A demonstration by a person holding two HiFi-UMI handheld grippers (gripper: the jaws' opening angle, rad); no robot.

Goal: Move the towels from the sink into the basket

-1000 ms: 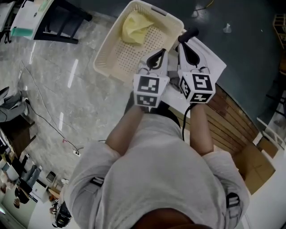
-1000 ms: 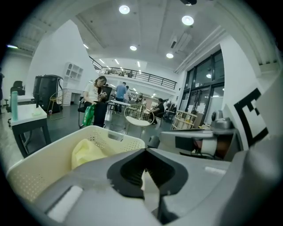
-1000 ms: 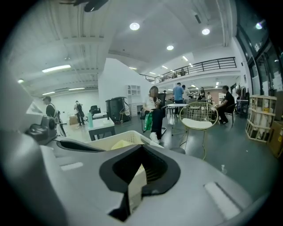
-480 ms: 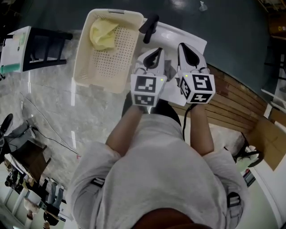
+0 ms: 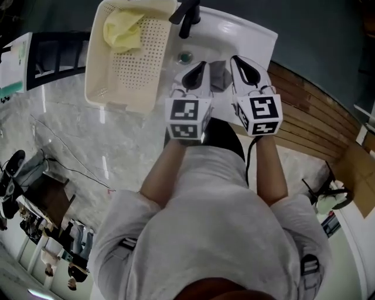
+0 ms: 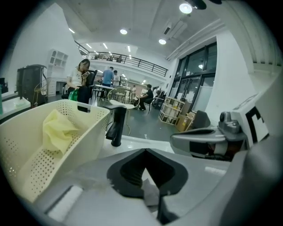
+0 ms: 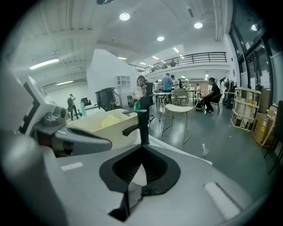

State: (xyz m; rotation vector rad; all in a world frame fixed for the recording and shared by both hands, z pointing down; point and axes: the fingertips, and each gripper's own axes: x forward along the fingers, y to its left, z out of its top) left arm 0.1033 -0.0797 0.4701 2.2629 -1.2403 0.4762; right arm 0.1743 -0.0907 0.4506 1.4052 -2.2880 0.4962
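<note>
The left tongs and right tongs hover side by side over the white sink, both with jaws pressed together on nothing. A grey towel lies in the sink between them. A yellow towel sits at the far end of the cream basket, beside the black faucet.

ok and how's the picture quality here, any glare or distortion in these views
Head view: fairly sharp, with white glare streaks on the polished floor. Left gripper view: strong fisheye with black corners, the ceiling lamp blown out, the basket bowed. Right gripper view: same fisheye and dark corners, the balcony railing bent into a curve.
</note>
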